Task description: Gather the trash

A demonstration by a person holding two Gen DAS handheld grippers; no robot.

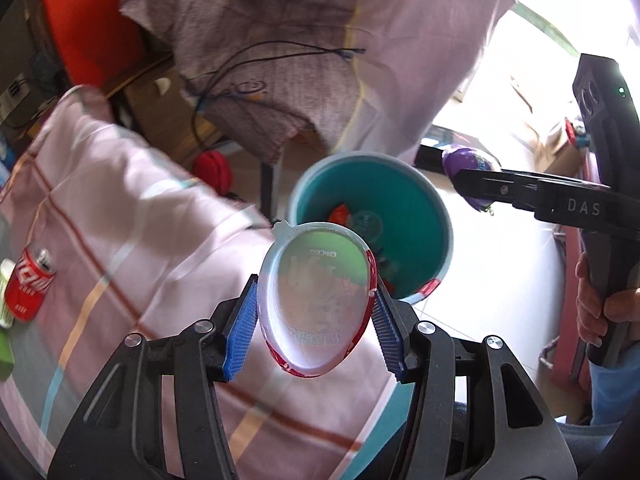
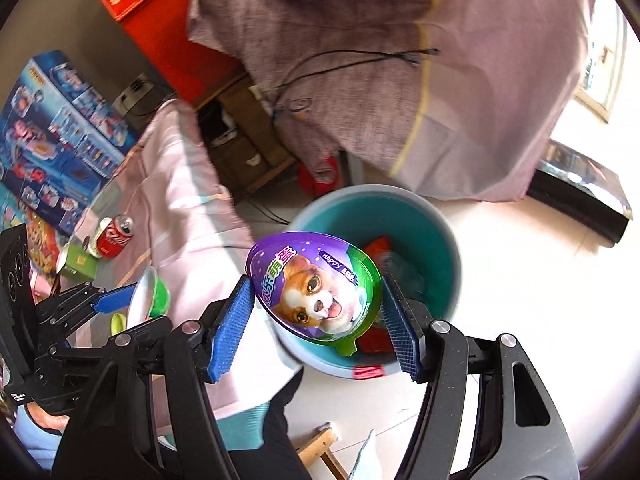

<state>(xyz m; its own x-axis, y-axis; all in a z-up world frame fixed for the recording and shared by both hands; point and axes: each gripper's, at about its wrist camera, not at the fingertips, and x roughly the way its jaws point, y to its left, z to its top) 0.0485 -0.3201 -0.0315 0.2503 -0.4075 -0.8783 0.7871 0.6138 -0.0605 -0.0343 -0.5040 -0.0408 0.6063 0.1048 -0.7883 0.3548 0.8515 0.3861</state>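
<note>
My left gripper (image 1: 316, 312) is shut on an egg-shaped plastic shell half (image 1: 316, 300), white inside with a red rim, held near the rim of a teal bin (image 1: 400, 200) on the floor. My right gripper (image 2: 316, 312) is shut on a purple and green egg-shaped package (image 2: 316, 284) with a dog picture, held above the same teal bin (image 2: 440, 240). The bin holds red wrappers and clear plastic. In the left wrist view the right gripper (image 1: 472, 184) holds the purple egg (image 1: 468, 160) right of the bin. In the right wrist view the left gripper (image 2: 132, 296) shows at left with its shell (image 2: 150, 290).
A table with a pink striped cloth (image 1: 120, 220) carries a red cola can (image 1: 30, 284), also in the right wrist view (image 2: 116, 236), and a green box (image 2: 78, 260). Blue toy boxes (image 2: 52, 128) lie at left. A mauve cloth (image 1: 260, 60) hangs behind the bin.
</note>
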